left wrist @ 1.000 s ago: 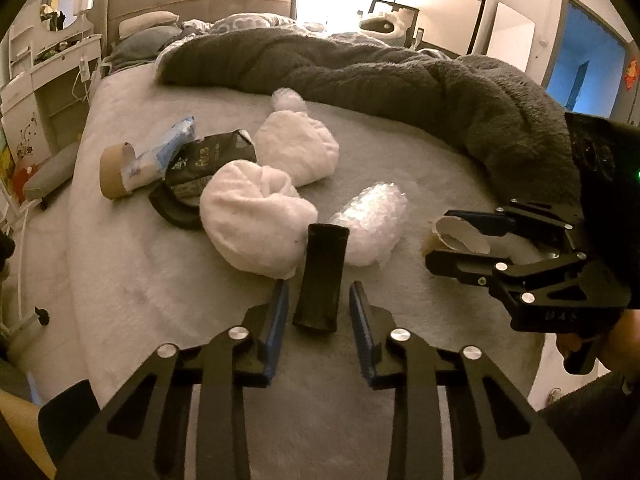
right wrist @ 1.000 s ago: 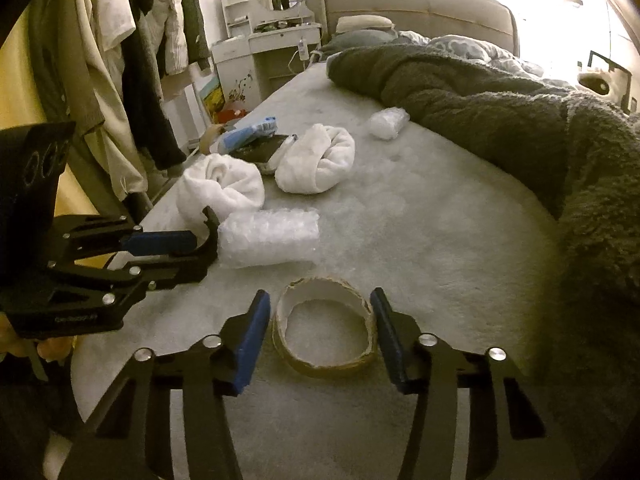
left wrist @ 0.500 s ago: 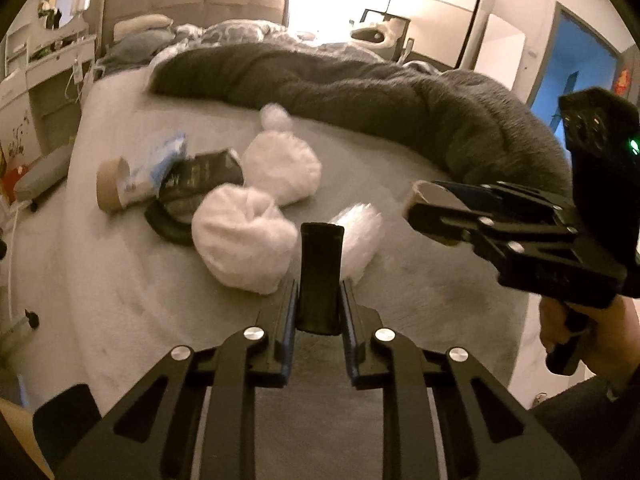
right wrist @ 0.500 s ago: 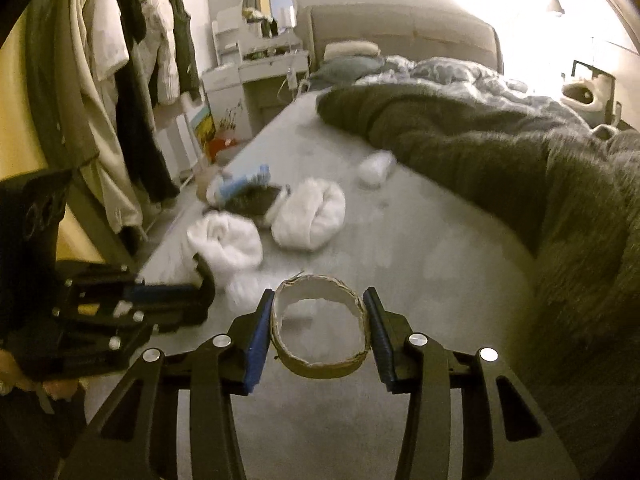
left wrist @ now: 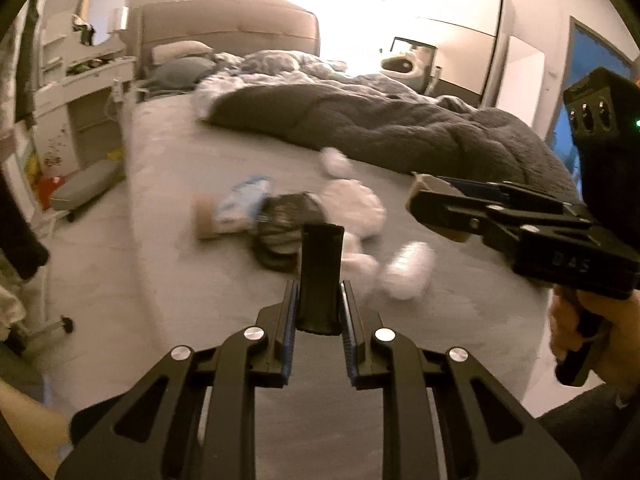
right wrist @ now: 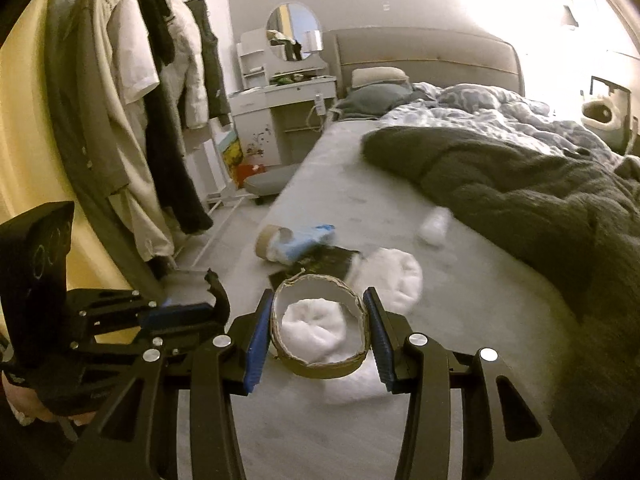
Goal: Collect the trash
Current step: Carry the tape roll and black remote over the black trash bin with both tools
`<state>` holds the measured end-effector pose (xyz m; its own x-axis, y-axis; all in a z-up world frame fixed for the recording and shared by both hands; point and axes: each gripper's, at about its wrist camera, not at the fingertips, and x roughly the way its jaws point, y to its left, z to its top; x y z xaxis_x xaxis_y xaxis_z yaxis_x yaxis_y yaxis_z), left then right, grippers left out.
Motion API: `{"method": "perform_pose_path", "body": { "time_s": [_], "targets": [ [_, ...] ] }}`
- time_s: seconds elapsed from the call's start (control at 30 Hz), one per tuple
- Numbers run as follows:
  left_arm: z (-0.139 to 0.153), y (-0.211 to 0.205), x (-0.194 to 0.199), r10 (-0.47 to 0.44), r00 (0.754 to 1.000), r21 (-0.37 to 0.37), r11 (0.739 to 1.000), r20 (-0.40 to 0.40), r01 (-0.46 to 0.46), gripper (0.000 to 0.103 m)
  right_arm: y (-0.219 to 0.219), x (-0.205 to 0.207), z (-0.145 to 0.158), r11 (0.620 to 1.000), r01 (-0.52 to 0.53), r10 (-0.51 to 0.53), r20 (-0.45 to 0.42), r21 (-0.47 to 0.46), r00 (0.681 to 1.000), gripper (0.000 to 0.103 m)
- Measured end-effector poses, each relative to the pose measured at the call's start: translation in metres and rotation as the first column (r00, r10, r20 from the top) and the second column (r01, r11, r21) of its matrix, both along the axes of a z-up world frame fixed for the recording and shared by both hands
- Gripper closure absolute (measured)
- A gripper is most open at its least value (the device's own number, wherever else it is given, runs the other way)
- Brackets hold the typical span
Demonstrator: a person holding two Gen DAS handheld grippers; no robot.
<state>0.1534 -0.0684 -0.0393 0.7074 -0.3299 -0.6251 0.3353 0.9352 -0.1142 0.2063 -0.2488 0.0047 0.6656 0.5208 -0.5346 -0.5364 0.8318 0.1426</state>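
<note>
Cardboard ring (right wrist: pixel 320 336) in right tongs (right wrist: pixel 318 334), bed edge (right wrist: pixel 280 200) left

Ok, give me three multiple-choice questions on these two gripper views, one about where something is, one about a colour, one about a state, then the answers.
1. Where does the cardboard ring sit?
A. between the right gripper's fingers
B. flat on the bed
C. on the vanity

2. What colour is the piece in the left gripper?
A. white
B. black
C. blue

3. How is the left gripper?
A. open, empty
B. out of view
C. shut on the piece

Answers: 1 A, the blue pads press both its sides. 2 B, it looks dark throughout. 3 C, both fingers clamp its base.
</note>
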Motion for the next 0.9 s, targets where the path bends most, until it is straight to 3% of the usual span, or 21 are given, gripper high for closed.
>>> {"method": "perform_pose_path", "body": {
  "time_s": [0.53, 0.9],
  "targets": [
    [-0.008, 0.089, -0.002, 0.174, 0.984, 0.066, 0.983, -0.038, -0.171, 0.081, 0.091, 0.005, 0.011, 0.992, -0.123, 0.123, 0.002, 0.039, 0.992, 0.058],
    [-0.043, 0.158, -0.002, 0.277, 0.944, 0.091, 0.96, -0.177, -0.264, 0.081, 0.157, 0.012, 0.006, 0.982, -0.188, 0.189, -0.06, 0.029, 0.98, 0.058]
  ]
}}
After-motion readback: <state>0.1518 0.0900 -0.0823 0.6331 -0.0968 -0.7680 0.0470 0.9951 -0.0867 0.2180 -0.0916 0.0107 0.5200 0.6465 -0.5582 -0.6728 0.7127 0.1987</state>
